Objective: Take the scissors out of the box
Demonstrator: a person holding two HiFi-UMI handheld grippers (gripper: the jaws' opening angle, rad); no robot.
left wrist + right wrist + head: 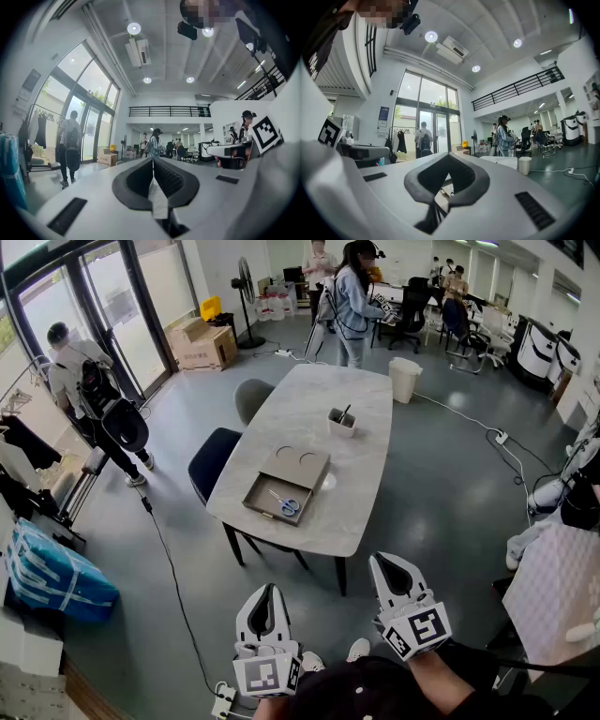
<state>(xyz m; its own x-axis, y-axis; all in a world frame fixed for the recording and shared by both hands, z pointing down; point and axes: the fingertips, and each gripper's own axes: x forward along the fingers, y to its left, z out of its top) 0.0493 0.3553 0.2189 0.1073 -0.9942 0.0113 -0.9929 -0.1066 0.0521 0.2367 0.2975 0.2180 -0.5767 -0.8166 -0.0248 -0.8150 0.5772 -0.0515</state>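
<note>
We held our left gripper (268, 591) and right gripper (382, 562) closed and empty. The scissors (286, 504) lay slantwise in the box (259, 509), well ahead of both and almost straight before the left one, which seemed nearer.

The white plastic left gripper (269, 589) and matching right gripper (382, 563) are smooth, tapering shells, and black ribbed padding (169, 180) lines the inside of each jaw. Narrow dark slots (66, 215) flank each claw. Behind it sits a white cube with black square markers (417, 629), then black clothing (375, 695).
</note>
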